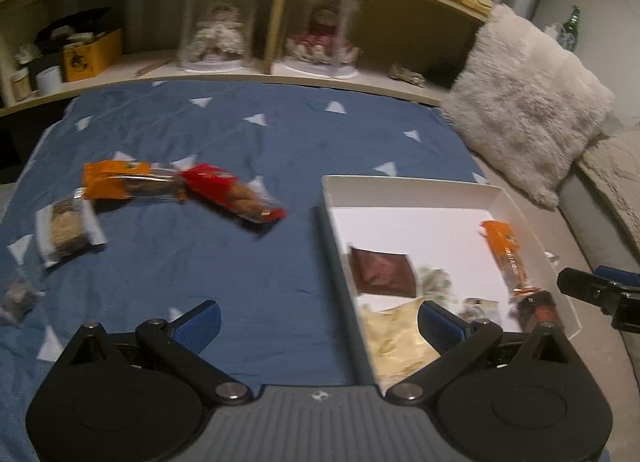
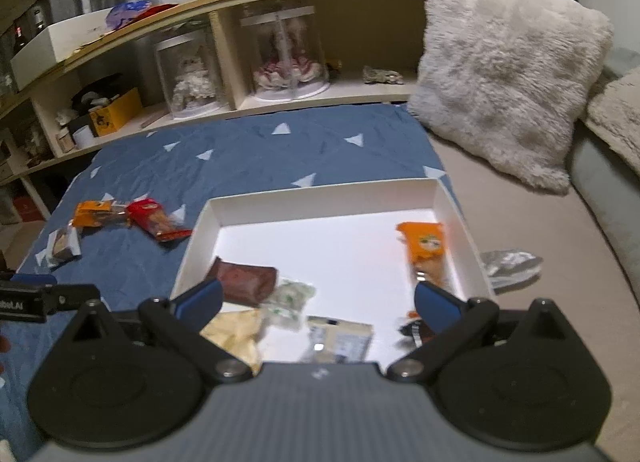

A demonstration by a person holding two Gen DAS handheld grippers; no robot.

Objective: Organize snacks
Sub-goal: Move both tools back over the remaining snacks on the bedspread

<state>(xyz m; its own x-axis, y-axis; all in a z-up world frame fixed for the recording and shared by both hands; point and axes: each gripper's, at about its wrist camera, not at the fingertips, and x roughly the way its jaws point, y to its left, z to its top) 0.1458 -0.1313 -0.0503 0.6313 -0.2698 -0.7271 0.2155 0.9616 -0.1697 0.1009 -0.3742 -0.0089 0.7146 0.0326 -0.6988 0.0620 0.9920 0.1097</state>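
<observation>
Left gripper [image 1: 318, 322] spread wide, empty, over blue sheet [image 1: 240, 262] at white box [image 1: 412, 189] edge. Right gripper [image 2: 318, 302] spread wide, empty, above box. Several snacks inside box; red packet [image 1: 232, 191], orange packet [image 1: 120, 179] out on sheet.

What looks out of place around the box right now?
A crumpled silver wrapper lies outside the white box, against its right wall on the beige cushion, away from the other loose snacks. The red packet partly overlaps the orange packet on the blue sheet. No visible spills or damage.
</observation>
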